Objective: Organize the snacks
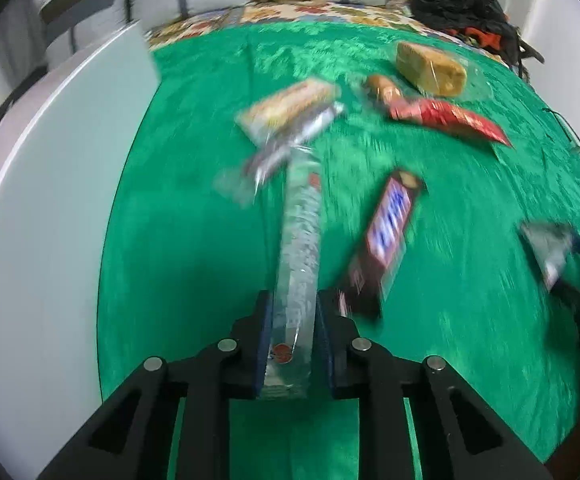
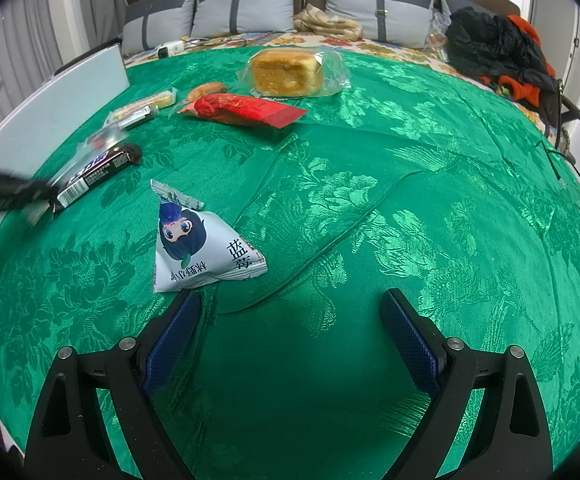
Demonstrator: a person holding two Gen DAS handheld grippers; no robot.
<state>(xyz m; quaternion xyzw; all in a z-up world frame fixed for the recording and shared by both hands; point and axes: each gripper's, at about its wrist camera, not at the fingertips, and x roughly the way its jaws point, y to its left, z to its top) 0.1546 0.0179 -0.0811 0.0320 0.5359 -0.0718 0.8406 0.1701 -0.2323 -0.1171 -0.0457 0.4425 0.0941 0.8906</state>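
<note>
Clearly the step in hand is carrying one picked snack to its place, and doing it well means keeping the long clear-wrapped snack (image 1: 299,248) level and moving it slowly, since it is gripped at one end only and the free end reaches far ahead, toward the silver and yellow wrapped packet (image 1: 290,114); a quick swing could knock that packet or the chocolate bar (image 1: 385,236) lying just beside its path. I judge the crinkly wrapper will flex and may slip, so the grip ought to stay firm until the snack rests on the green bedspread (image 1: 194,216). The left gripper (image 1: 293,344) has its jaws drawn in close, pressing both sides of that wrapper's near end. The right gripper (image 2: 290,344) hangs over bare green cloth with jaws spread wide and nothing between them; its left pad sits just beside the pale triangular pouch (image 2: 198,244), though I cannot tell whether it touches. Farther off lie the red packet (image 2: 246,110) and the wrapped yellow cake (image 2: 288,72), near each other.
</note>
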